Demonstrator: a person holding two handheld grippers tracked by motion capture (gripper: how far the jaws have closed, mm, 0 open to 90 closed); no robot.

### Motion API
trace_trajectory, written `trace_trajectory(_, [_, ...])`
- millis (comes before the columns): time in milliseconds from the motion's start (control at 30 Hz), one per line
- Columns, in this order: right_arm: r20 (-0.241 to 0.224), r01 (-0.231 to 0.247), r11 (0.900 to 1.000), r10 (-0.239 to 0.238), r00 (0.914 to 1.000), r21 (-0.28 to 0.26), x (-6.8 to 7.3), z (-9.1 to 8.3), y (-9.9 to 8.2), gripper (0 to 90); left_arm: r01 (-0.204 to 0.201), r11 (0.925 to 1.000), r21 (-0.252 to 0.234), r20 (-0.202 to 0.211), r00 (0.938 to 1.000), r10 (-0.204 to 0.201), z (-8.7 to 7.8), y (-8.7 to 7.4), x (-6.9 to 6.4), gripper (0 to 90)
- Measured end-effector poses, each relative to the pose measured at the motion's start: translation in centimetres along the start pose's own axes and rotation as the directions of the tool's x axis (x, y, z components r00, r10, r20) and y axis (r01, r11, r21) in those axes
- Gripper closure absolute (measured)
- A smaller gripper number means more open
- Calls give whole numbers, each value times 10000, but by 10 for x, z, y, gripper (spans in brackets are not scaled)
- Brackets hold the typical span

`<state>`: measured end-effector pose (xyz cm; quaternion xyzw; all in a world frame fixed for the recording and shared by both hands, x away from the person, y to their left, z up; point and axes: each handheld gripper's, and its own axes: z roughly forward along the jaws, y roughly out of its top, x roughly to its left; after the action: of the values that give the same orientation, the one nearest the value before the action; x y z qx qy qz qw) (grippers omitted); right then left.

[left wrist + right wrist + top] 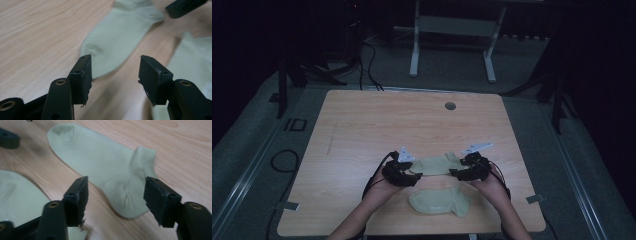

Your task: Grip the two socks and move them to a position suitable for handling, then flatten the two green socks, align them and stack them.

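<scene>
While my left gripper (pixel 414 175) hangs with its black jaws parted and nothing between them, my right gripper (pixel 454 173) stands released too, its jaws apart over bare wood. Between the two lies the far pale green ankle sock (pixel 438 164), flat on the light wooden table (pixel 362 120), toe toward my left gripper, cuff toward my right. A second pale green sock (pixel 439 201) lies just nearer me than the first, apart from it.

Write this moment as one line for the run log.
left gripper: open, at toe of far sock | right gripper: open, at its cuff end | near sock: flat on table
</scene>
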<state>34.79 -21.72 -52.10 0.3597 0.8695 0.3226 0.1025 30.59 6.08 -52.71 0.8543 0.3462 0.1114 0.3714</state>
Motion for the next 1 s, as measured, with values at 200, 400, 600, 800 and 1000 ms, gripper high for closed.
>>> trace_trajectory(200, [-162,-76,9997,73,9998,-235,7,-16,-5,371,128,9999,-66,371,9992,-126,-14,-12,-7,443])
trace_trajectory(400, [-437,98,9996,-110,9990,-268,19,-32,-21,368,165,9998,74,582,9982,-169,-23,-26,-17,443])
trace_trajectory(600, [-751,150,9999,-144,9971,75,28,-36,-49,513,153,9991,388,579,9982,-175,-16,-41,-28,444])
trace_trajectory(800, [-602,34,9987,-4,9982,503,32,-33,-72,590,34,9979,648,628,9980,-75,-9,-49,-30,501])
trace_trajectory(1000, [-284,200,9967,-178,9994,786,35,-28,-80,658,10,9971,757,666,9978,-61,-8,-51,-32,591])
